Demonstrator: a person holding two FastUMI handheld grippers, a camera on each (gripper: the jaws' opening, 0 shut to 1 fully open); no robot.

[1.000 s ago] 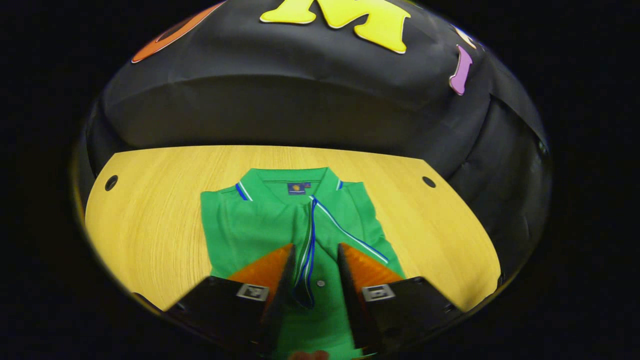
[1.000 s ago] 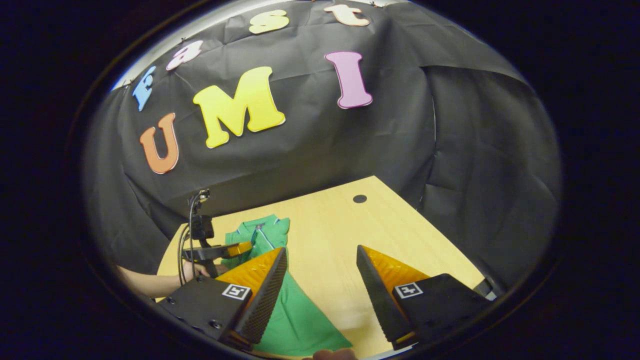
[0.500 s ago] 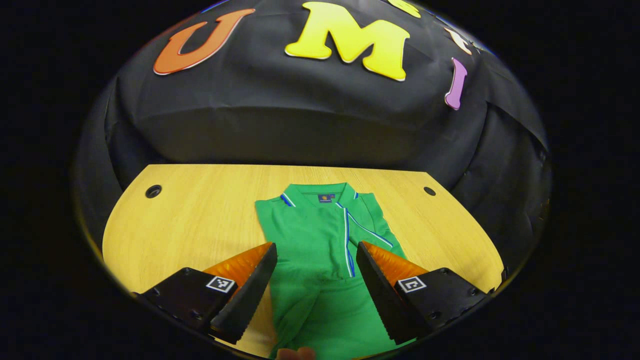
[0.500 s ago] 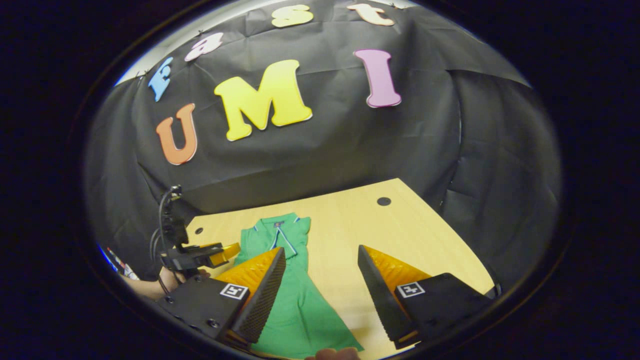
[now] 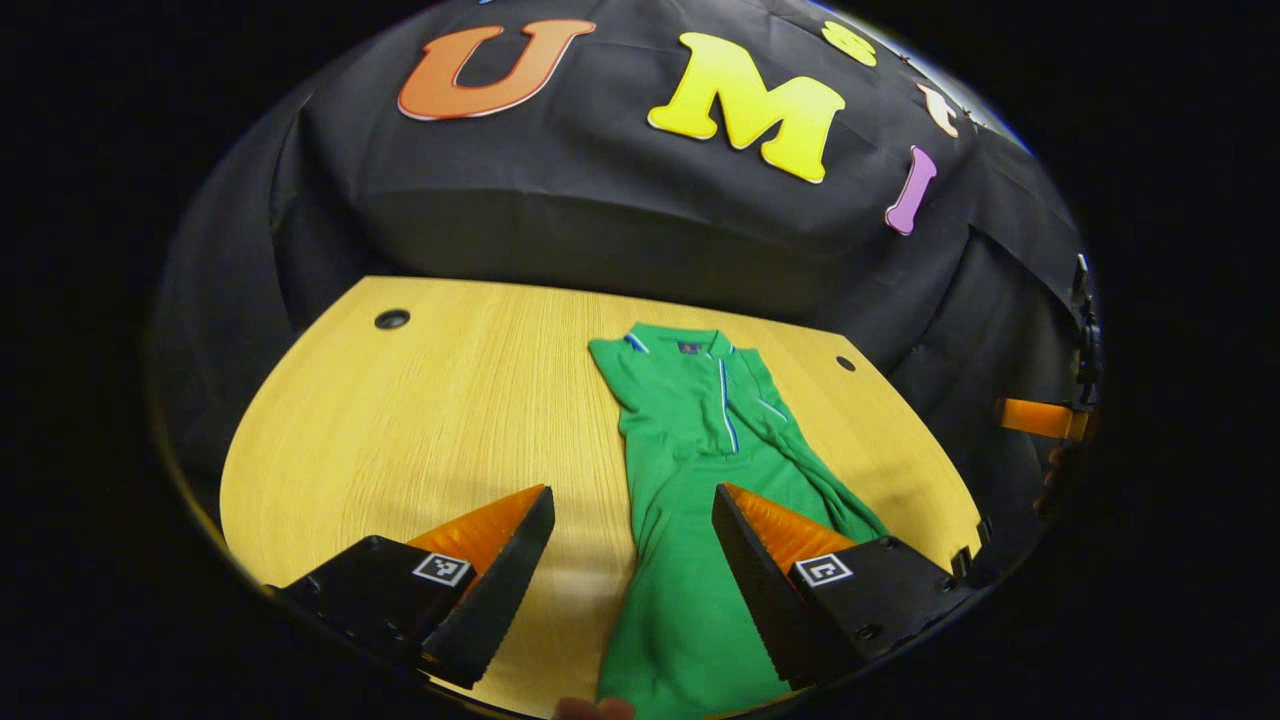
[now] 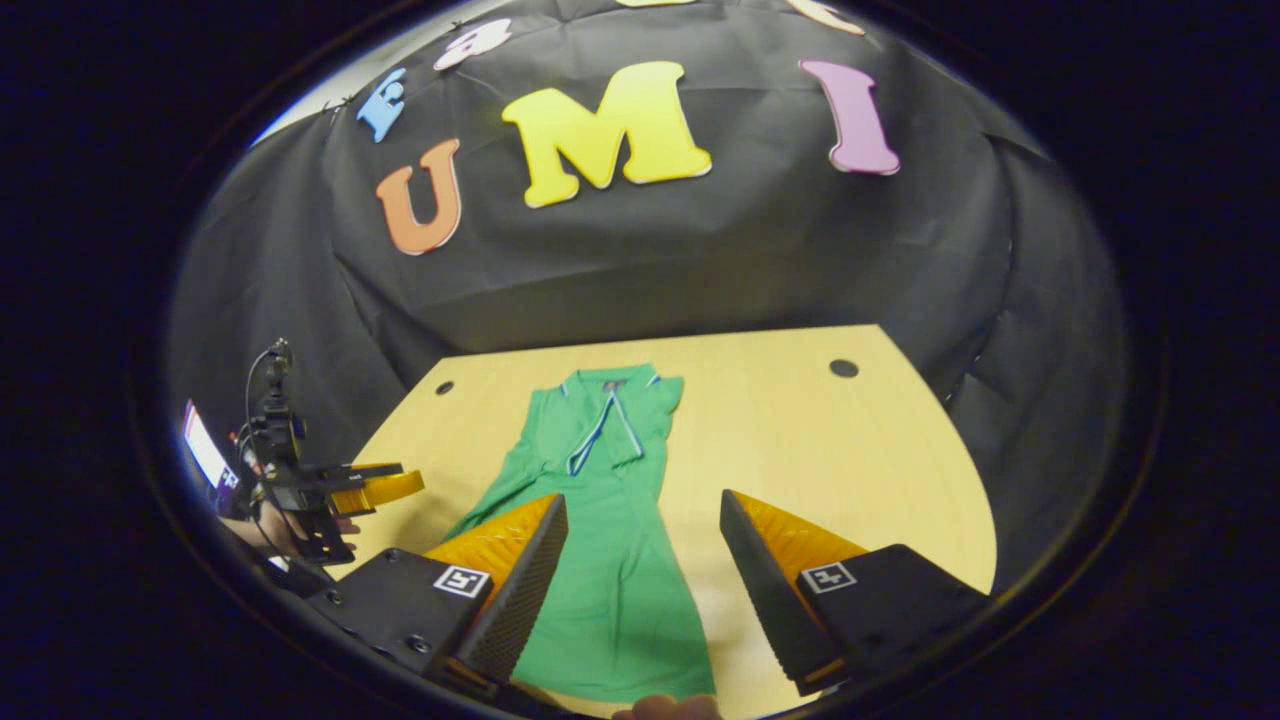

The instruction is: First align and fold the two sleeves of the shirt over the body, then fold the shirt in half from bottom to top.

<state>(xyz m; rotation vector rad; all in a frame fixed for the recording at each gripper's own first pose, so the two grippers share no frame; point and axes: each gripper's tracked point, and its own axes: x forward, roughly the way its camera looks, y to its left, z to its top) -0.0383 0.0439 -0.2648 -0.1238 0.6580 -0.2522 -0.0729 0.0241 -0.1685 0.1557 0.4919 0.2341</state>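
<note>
Both grippers have backed off the shirt (image 5: 700,470), jaws spread, table (image 5: 430,420) bare around.

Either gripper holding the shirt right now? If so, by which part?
Nothing held. The left gripper and right gripper are both open above the green shirt, which lies on the table with sleeves folded in.

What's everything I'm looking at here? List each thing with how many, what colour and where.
shirt: one, green with blue and white trim, flat on the table, collar toward the back wall, sleeves folded in.
table: one, light wood, under the shirt.
holes: two, dark, near the table's back corners.
cloth wall: one, black, behind and beside the table.
left tongs: one, open, above the shirt's left edge.
right tongs: one, open, above the shirt's lower part.
hand: one, holding the left tongs, at the left of the right gripper view.
</note>
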